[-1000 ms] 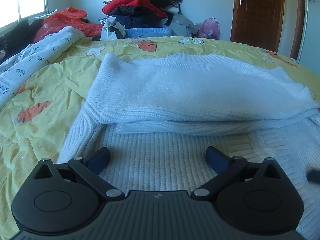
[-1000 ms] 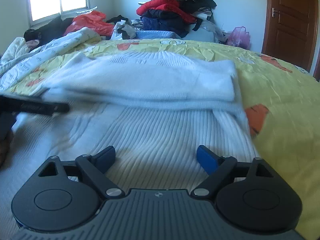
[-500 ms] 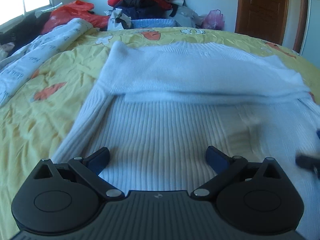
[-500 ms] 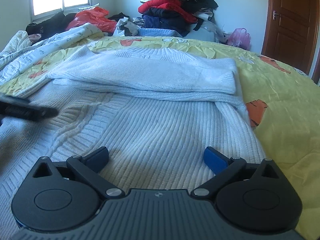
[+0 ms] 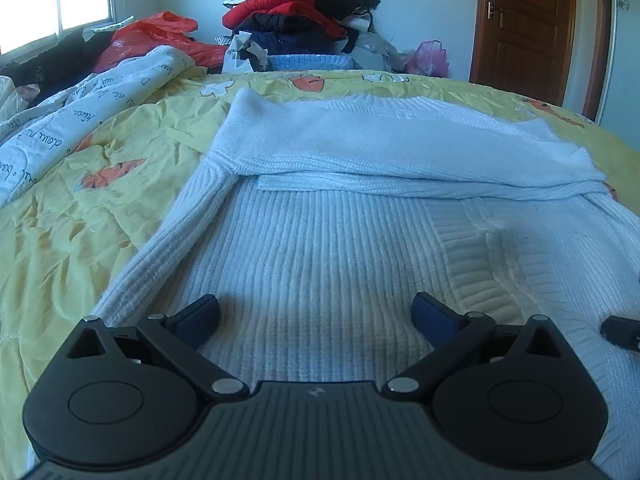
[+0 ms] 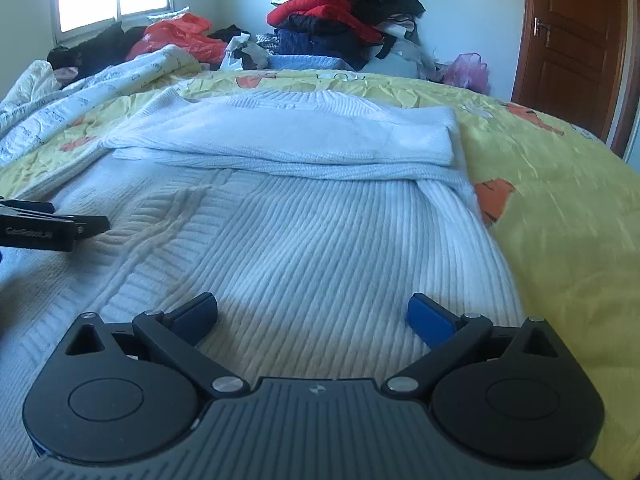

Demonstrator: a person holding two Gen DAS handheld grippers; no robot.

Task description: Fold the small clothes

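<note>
White ribbed sweater (image 5: 320, 240) lies flat on the yellow bedspread (image 5: 80, 208), its far part covered by sleeves folded across it in a band running left to right (image 6: 304, 140). The near body panel is spread out and uncovered.

Left gripper (image 5: 316, 314) hangs over the near left part of the sweater, jaws wide, nothing between the pads. Cannot tell whether the pads touch the knit.

Right gripper (image 6: 312, 312) hangs over the near right part of the sweater, close to its right edge; jaws have just been opening and stand wide, empty.

Each gripper's tip shows at the edge of the other's view.

Far side: white printed quilt (image 5: 80, 104) at left, pile of clothes (image 6: 340, 12) against the wall, wooden door (image 5: 524, 28) at right.
</note>
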